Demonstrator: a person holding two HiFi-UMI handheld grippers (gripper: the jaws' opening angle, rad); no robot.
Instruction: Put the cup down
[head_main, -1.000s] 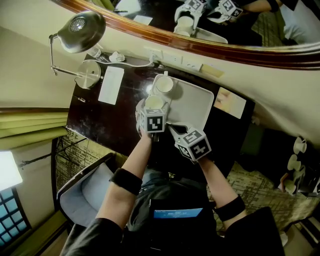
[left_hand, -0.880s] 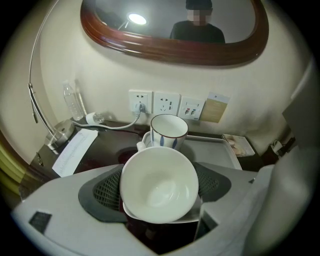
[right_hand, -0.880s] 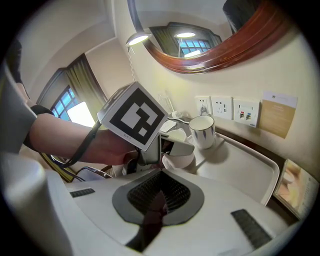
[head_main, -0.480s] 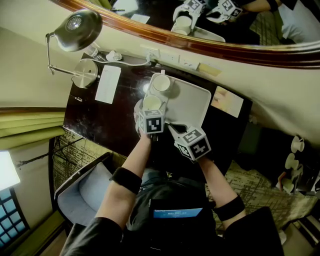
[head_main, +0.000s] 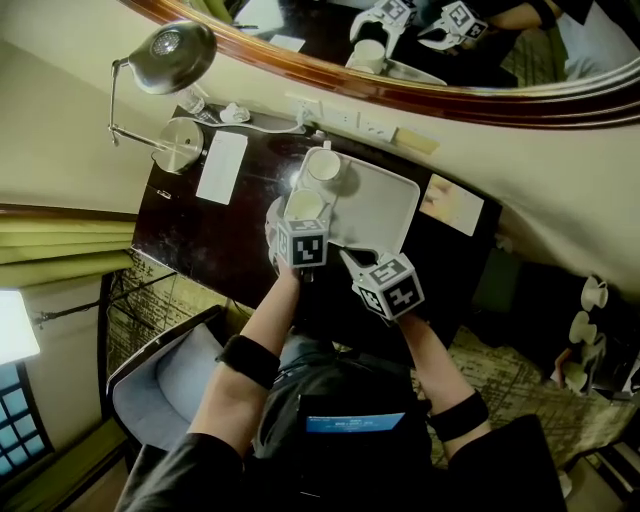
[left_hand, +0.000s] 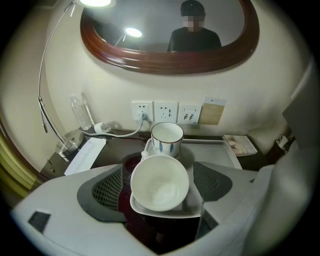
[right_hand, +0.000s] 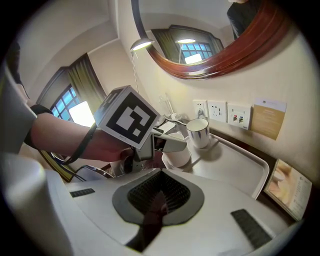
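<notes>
One desk lamp (head_main: 165, 55) leaned over the dark desk (head_main: 200, 230), at ten o'clock from the white tray (head_main: 385, 205). A white card (head_main: 222, 167) lay just beside the lamp's base, at its three o'clock. The left tool (head_main: 305, 215) straddled the plain white cup (left_hand: 160, 182), which sat upright on a saucer (left_hand: 150, 212) at the tray's left end. Its jaws had just been opening a little and stood spread, the pads just clear of the cup's sides. A blue-striped cup (head_main: 322, 166) stood just beside, at one o'clock. At five o'clock from the plain white cup, the right tool (right_hand: 159, 197) hovered by the tray's near edge, jaws pressed together on nothing. A booklet (head_main: 452, 203) lay at the tray's three o'clock.
</notes>
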